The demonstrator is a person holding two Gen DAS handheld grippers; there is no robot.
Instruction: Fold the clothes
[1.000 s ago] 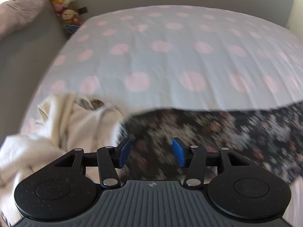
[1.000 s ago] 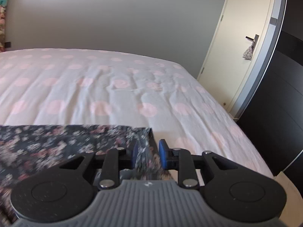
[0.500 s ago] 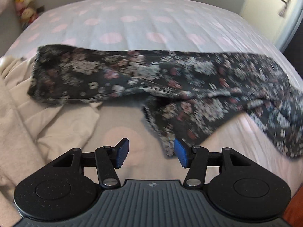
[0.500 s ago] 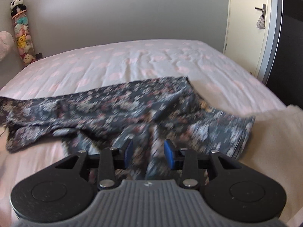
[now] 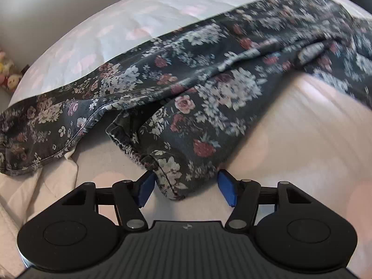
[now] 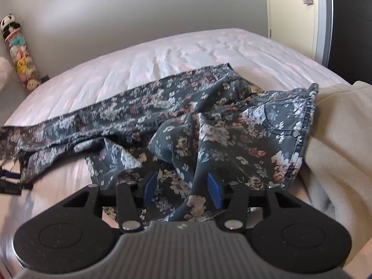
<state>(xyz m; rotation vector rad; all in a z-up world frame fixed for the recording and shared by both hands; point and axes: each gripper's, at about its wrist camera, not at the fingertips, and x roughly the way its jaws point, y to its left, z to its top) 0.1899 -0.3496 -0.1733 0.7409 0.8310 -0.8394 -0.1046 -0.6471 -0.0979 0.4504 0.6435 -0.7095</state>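
Dark floral trousers (image 5: 209,74) lie crumpled across the bed. In the left wrist view my left gripper (image 5: 186,189) is open, its blue pads either side of a trouser leg's hem (image 5: 167,174). In the right wrist view the trousers (image 6: 209,125) lie with the waistband (image 6: 304,121) at the right. My right gripper (image 6: 182,189) is open, low over the bunched fabric, with folds of cloth between its pads.
The bed has a white sheet with pink dots (image 6: 186,51). A cream garment (image 6: 337,134) lies at the right in the right wrist view, and cream cloth (image 5: 34,190) at the left in the left wrist view. Soft toys (image 6: 18,53) hang in the corner. A door (image 6: 293,11) is beyond the bed.
Both grippers have let go of the trousers, which dropped onto the bed. The left gripper has moved in low to a leg hem. The right gripper has opened wider over the fabric.
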